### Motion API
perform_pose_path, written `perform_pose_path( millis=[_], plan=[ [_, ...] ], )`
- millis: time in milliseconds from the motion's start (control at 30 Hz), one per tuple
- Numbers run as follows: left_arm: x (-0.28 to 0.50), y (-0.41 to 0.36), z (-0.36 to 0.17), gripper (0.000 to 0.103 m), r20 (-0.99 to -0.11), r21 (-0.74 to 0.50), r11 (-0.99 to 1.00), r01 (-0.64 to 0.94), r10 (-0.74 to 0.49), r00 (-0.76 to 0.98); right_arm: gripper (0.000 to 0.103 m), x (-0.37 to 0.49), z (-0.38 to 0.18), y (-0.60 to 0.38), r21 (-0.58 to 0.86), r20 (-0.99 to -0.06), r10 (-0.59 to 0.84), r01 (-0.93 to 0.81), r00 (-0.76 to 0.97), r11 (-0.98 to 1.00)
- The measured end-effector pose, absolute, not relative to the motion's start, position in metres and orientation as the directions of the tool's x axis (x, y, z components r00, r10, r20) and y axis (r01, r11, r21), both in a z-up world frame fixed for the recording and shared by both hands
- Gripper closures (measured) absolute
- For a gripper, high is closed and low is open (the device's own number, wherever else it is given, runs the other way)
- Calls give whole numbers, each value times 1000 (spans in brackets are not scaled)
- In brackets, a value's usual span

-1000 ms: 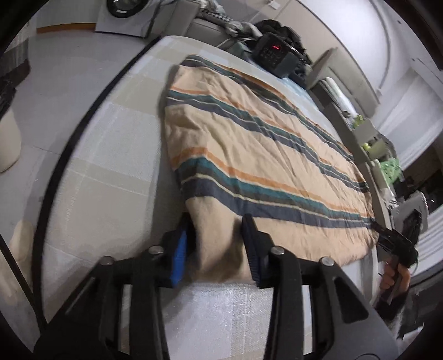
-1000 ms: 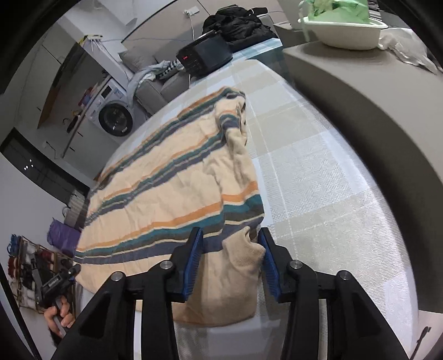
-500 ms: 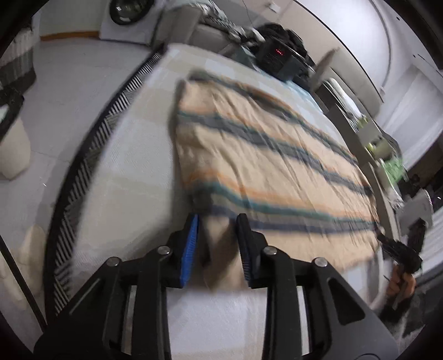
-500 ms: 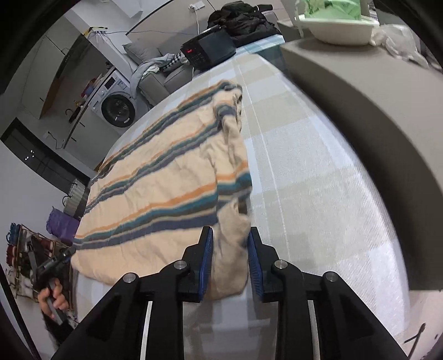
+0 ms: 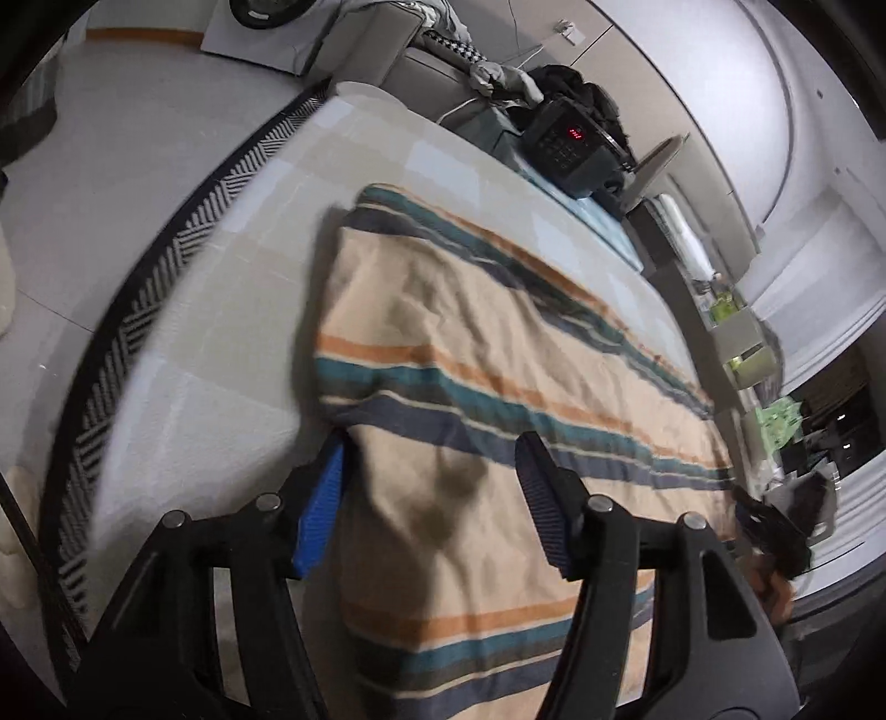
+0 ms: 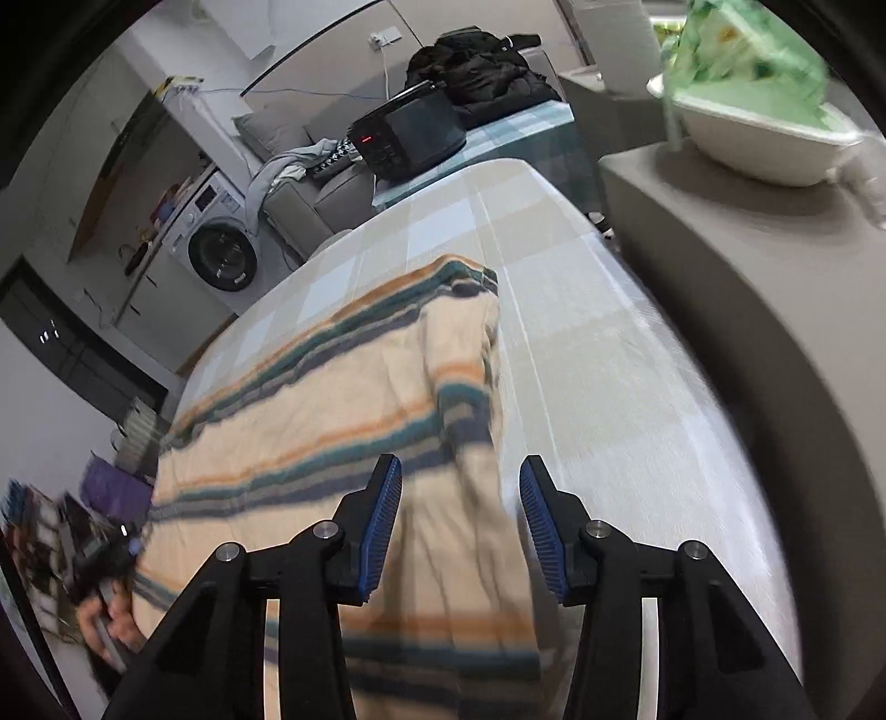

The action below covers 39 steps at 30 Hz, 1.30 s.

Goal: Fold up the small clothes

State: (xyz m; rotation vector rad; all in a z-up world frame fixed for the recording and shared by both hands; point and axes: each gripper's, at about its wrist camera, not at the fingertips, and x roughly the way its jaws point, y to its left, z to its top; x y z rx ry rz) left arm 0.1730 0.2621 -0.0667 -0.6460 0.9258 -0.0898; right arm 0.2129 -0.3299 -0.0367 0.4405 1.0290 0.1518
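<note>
A: Item one, the garment?

B: Striped cloth (image 5: 498, 343), beige with teal, navy and orange bands, spread over the checked tabletop (image 5: 232, 332). Its near portion is doubled back over itself at the tabletop's near edge; its far end stops short of the far edge.

A: Left gripper (image 5: 432, 498)?

B: Fingers apart, over the cloth's left near corner. The blue pad (image 5: 321, 515) sits just outside the cloth's left edge, the other finger over the fabric. Nothing clamped.

A: Right gripper (image 6: 459, 515)?

B: Fingers likewise apart, straddling the cloth's right border near the near edge. Whether the pads touch fabric cannot be told; the view is blurred.

A: Containers?

B: One white bowl (image 6: 764, 149) on the grey counter (image 6: 747, 288) beside the tabletop's right edge, holding green crumpled material (image 6: 747, 50).
</note>
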Motion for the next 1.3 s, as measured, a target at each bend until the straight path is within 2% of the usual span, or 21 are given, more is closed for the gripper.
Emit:
perform_pose_path(
  millis=[33, 100, 133, 167, 200, 267, 367, 433, 467, 533, 600, 633, 733, 767, 800, 900, 1033, 1067, 1100, 1167, 1300],
  plan=[
    [178, 259, -67, 47, -712, -557, 810, -184, -352, 607, 57, 221, -41, -332, 438, -793, 332, 99, 511, 893],
    [181, 250, -67, 50, -710, -558, 813, -168, -362, 604, 65, 233, -49, -333, 450, -796, 335, 124, 504, 884],
    [184, 246, -67, 56, -710, -555, 819, -148, -373, 597, 69, 238, -52, -333, 453, -799, 341, 123, 495, 883],
    [186, 245, -68, 62, -715, -546, 824, -150, -366, 595, 80, 242, -56, -330, 450, -806, 346, 117, 481, 885],
    [188, 245, -69, 63, -721, -542, 825, -160, -359, 592, 86, 245, -57, -328, 424, -818, 330, 107, 470, 899],
    [189, 245, -71, 68, -722, -549, 822, -152, -375, 581, 87, 249, -57, -329, 419, -825, 334, 97, 456, 903],
    [186, 248, -73, 68, -732, -555, 816, -163, -386, 561, 84, 251, -56, -336, 438, -827, 352, 110, 438, 892],
    [187, 254, -69, 67, -760, -521, 825, -220, -331, 559, 84, 253, -50, -340, 429, -829, 339, 115, 445, 896],
    [188, 258, -66, 62, -758, -515, 824, -236, -310, 574, 82, 255, -45, -341, 424, -823, 329, 116, 464, 898],
    [196, 264, -59, 54, -742, -518, 820, -242, -290, 605, 74, 261, -37, -343, 430, -804, 319, 119, 501, 895],
    [208, 262, -56, 54, -733, -520, 822, -233, -290, 615, 60, 272, -36, -343, 444, -793, 328, 118, 513, 888],
    [216, 260, -56, 53, -730, -520, 824, -225, -292, 618, 59, 280, -40, -341, 455, -787, 338, 117, 516, 883],
    [238, 250, -67, 53, -733, -540, 812, -221, -325, 598, 62, 290, -55, -334, 448, -803, 333, 132, 494, 884],
    [245, 247, -71, 54, -733, -550, 807, -216, -343, 588, 73, 291, -59, -330, 445, -809, 339, 123, 481, 887],
    [249, 243, -72, 56, -733, -550, 810, -205, -350, 584, 79, 290, -60, -326, 425, -813, 325, 111, 483, 898],
    [258, 242, -73, 58, -731, -542, 819, -187, -350, 586, 80, 290, -59, -328, 330, -834, 229, 121, 502, 936],
    [244, 257, -72, 58, -740, -549, 790, -273, -308, 598, 77, 274, -41, -352, 375, -812, 227, 184, 537, 908],
    [236, 260, -70, 58, -738, -550, 787, -279, -301, 604, 72, 266, -36, -354, 387, -804, 238, 175, 544, 905],
    [226, 260, -66, 58, -732, -551, 788, -277, -297, 613, 62, 255, -31, -357, 400, -795, 252, 164, 552, 902],
    [204, 260, -63, 53, -732, -544, 795, -269, -293, 615, 54, 227, -23, -360, 412, -781, 266, 145, 564, 900],
    [160, 236, -63, 49, -754, -502, 834, -231, -291, 589, 54, 172, -29, -360, 382, -804, 261, 129, 534, 915]
  ],
)
